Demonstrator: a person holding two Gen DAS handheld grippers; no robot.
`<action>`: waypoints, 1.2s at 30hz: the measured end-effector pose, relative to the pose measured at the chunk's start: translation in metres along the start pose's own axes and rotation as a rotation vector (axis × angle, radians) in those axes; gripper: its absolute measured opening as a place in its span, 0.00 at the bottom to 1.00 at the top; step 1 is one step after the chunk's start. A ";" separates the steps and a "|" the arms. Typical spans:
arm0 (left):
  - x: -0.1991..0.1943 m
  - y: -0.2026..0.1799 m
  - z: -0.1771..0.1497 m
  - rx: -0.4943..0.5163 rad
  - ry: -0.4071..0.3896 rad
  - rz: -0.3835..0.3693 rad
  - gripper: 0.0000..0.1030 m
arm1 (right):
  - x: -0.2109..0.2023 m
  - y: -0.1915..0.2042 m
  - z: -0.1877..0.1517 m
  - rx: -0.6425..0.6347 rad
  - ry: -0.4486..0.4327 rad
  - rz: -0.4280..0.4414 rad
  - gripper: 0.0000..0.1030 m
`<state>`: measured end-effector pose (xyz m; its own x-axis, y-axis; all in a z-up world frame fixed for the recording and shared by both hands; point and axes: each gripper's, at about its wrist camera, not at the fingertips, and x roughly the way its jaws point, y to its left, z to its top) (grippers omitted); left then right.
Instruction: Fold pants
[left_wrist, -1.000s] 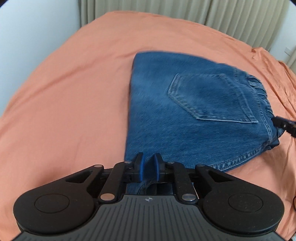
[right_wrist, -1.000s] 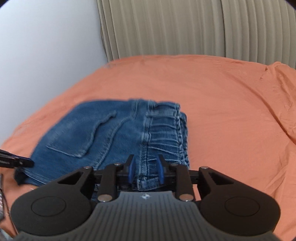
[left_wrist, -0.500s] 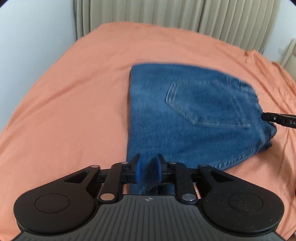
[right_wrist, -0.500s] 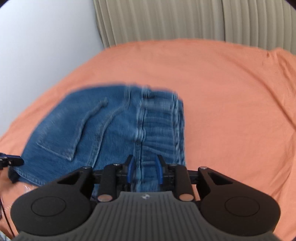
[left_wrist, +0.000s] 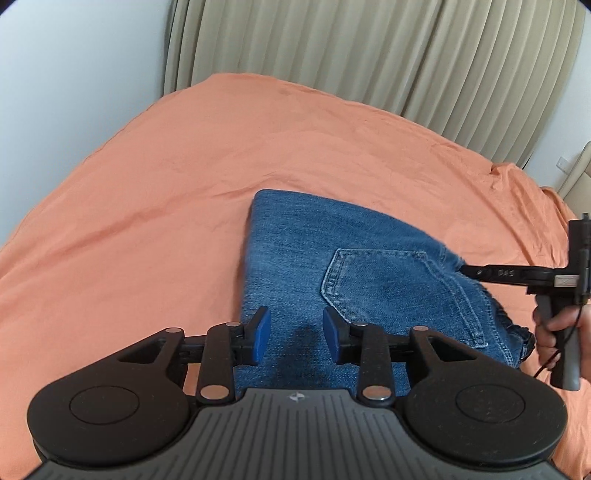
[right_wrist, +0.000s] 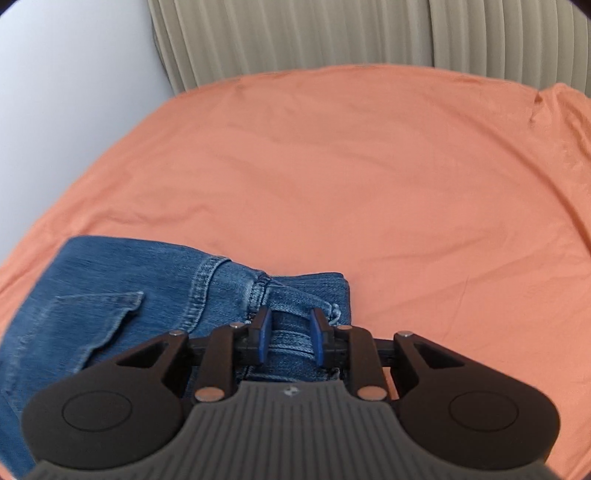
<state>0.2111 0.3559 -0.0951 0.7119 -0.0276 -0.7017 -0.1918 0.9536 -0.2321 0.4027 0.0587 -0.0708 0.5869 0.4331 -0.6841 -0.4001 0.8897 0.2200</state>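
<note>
Pants (left_wrist: 332, 266), a pair of blue jeans folded into a compact bundle, lie on the orange sheet (left_wrist: 166, 177) of a bed, with a back pocket (left_wrist: 388, 291) facing up and the waistband toward the right side of the bundle. In the left wrist view the left gripper (left_wrist: 297, 336) hangs just above the near edge of the denim; its blue fingers (left_wrist: 260, 334) have just been opening and now stand spread, with the cloth seen in the gap below them and nothing pressed between the pads. Its shadow falls on the fabric between them. In the same view the right gripper's black fingers reach in from the right edge to the waistband corner, and a hand (left_wrist: 554, 325) grips the tool's handle there. In the right wrist view the right gripper (right_wrist: 290, 336) has the waistband bunched between its blue fingers (right_wrist: 264, 334), which have just been closing a little and pinch the thick folded denim near a belt loop (right_wrist: 295, 310). The jeans there look slightly blurred at the left. Behind the bed hang pleated beige curtains (right_wrist: 332, 33), and a pale wall (right_wrist: 66, 85) stands to the left.
</note>
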 end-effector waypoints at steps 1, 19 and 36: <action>0.000 0.000 -0.001 -0.005 0.000 -0.001 0.39 | 0.005 -0.001 0.002 0.011 0.007 0.001 0.17; -0.169 -0.110 0.004 0.116 -0.327 0.132 0.90 | -0.232 0.056 -0.012 -0.146 -0.321 0.121 0.73; -0.203 -0.175 -0.093 0.139 -0.267 0.214 0.95 | -0.323 0.056 -0.166 -0.094 -0.393 0.063 0.78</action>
<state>0.0375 0.1671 0.0253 0.8204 0.2391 -0.5194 -0.2753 0.9613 0.0077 0.0736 -0.0554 0.0469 0.7760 0.5251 -0.3495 -0.4961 0.8503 0.1758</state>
